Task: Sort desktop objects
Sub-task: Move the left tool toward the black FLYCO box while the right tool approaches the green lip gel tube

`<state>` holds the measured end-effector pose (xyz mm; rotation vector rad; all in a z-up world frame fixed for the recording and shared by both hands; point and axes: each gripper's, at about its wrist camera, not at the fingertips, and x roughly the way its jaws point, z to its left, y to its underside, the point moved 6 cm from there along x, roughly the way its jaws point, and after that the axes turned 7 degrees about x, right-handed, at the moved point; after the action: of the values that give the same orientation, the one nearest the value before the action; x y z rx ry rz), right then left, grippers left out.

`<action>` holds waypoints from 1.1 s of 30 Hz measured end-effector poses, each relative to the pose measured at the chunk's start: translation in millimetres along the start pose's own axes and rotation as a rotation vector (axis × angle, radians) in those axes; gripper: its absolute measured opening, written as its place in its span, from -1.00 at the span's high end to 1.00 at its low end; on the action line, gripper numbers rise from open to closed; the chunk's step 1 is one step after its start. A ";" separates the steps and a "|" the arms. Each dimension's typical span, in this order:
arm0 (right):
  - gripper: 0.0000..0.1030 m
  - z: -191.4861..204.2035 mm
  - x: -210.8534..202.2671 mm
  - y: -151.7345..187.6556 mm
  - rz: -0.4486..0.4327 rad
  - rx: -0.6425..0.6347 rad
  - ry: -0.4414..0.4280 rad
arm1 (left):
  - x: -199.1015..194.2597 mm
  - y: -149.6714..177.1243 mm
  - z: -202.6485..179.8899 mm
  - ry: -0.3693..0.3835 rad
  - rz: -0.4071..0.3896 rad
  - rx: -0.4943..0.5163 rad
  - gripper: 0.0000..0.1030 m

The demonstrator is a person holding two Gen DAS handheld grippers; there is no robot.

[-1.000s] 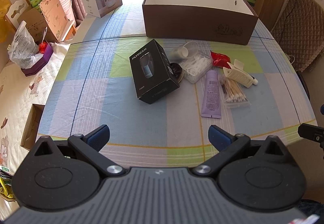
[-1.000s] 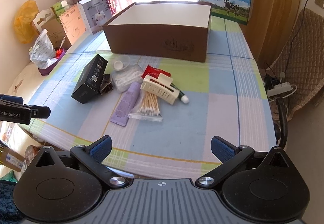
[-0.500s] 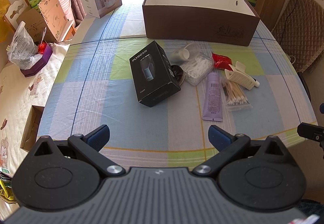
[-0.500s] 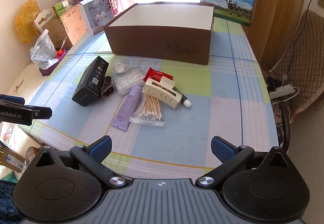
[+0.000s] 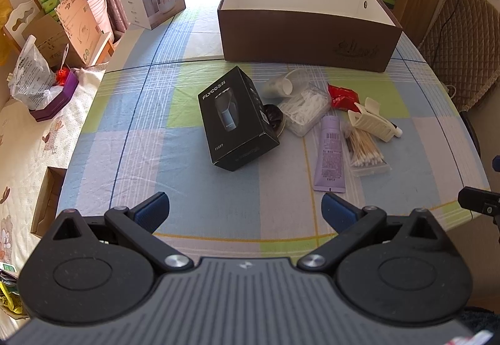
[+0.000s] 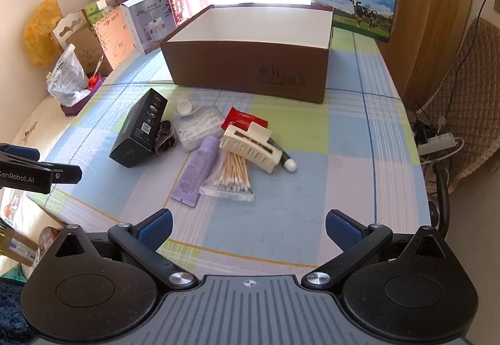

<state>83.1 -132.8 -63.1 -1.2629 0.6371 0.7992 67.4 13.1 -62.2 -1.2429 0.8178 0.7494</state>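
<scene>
A large open box (image 5: pixel 306 39) stood at the back of the tabletop (image 5: pixel 175 189); before it lay a shaver carton (image 5: pixel 234 120), with a tube (image 5: pixel 329 154) and cotton swabs (image 5: pixel 365 148) to its right.

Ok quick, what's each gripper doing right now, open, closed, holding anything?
Left gripper: open, holding nothing, above the near table edge.
Right gripper: open, holding nothing, short of the purple tube.

Both grippers same build. Left gripper (image 5: pixel 245 204): matte black linkage arms, blue pads on fingertips (image 5: pixel 152 208), silver pivot screws, two round black discs lower left and lower right, ribbed grey centre plate with small white logo. Right gripper (image 6: pixel 248 224): identical, crosshair mark on plate. White "enRobot.AI" lettering on black bar, left edge of right wrist frame.
</scene>
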 end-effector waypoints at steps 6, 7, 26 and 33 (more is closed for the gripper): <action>-0.97 -0.9 5.5 -4.1 -0.002 0.012 -0.002 | 5.0 -5.9 5.7 -0.003 -0.001 -0.001 -0.99; -0.97 -1.2 6.4 -5.2 -0.004 0.012 -0.001 | 5.9 -6.9 7.0 -0.004 -0.002 -0.001 -0.99; -0.96 -18.9 30.7 -33.5 -0.086 0.052 0.018 | 34.3 -31.4 43.4 0.005 -0.007 -0.048 -0.99; -0.96 -35.5 55.1 -37.1 -0.080 0.053 0.060 | 58.4 -41.0 52.7 0.010 0.007 -0.054 -0.99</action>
<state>145.8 -162.3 -92.8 -1.2599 0.6485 0.6767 138.6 60.8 -85.0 -1.2931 0.8147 0.7760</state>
